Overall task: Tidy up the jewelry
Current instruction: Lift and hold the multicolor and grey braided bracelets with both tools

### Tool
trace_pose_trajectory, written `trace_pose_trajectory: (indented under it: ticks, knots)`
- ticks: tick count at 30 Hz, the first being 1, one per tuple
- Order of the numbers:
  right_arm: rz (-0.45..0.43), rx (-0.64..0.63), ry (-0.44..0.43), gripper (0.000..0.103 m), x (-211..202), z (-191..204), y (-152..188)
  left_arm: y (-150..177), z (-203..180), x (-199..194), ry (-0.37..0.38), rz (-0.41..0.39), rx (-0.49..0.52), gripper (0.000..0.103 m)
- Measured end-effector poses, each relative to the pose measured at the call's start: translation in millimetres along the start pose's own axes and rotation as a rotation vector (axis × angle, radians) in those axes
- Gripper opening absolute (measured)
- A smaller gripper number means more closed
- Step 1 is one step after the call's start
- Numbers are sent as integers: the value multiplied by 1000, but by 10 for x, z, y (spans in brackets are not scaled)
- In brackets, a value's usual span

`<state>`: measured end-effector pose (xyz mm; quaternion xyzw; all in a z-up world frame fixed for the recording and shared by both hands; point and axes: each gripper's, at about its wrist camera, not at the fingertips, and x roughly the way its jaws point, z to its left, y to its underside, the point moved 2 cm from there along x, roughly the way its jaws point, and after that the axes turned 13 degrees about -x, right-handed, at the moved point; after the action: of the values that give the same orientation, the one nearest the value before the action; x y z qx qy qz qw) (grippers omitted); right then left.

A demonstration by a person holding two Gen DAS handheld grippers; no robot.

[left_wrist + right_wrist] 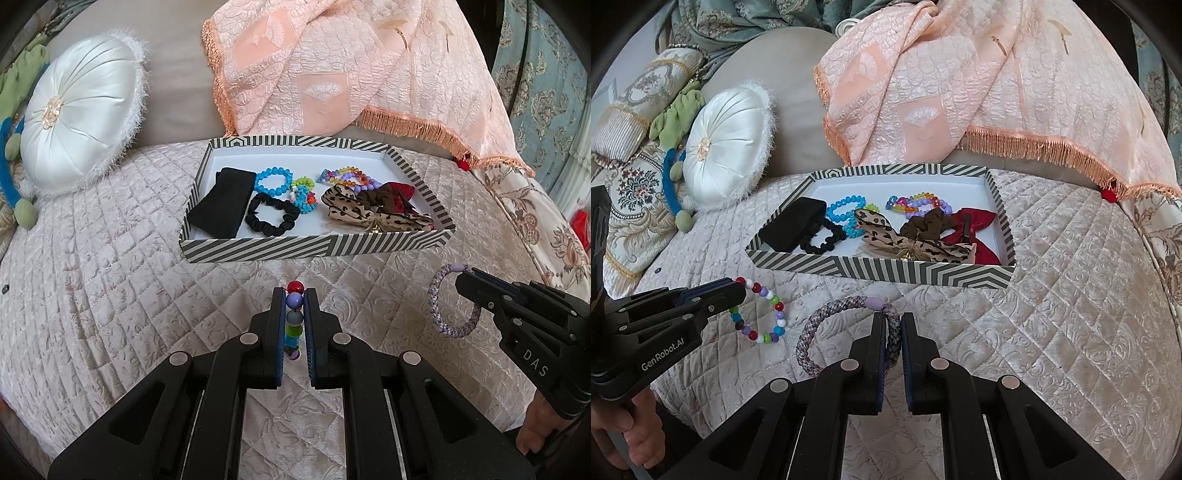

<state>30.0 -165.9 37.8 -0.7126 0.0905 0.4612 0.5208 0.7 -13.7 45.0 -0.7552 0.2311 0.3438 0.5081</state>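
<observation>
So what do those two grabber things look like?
Both are black plastic. The left gripper and the right gripper each have two long flat fingers lined with dark blue ribbed pads, joined by linked arms with round silver pins. One side of the left reads "GenRobot.AI" in white; the right shows "DAS". A bare hand holds each handle; no sleeve shows.

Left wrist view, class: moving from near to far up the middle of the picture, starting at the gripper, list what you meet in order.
Left gripper shut on the multicoloured bead bracelet → quilted bedspread → striped tray → black scrunchie → peach fringed blanket.
</observation>
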Motion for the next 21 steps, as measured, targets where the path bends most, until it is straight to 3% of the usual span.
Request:
trace_pose_trajectory:
  ticks: [15, 21]
  knots:
    - [-1, 3, 0, 7, 9, -16, -4, -25, 11, -3, 9, -2, 0, 8]
    - [-8, -4, 16, 7, 84, -113, -210, -210, -23, -41, 32, -9, 2, 8]
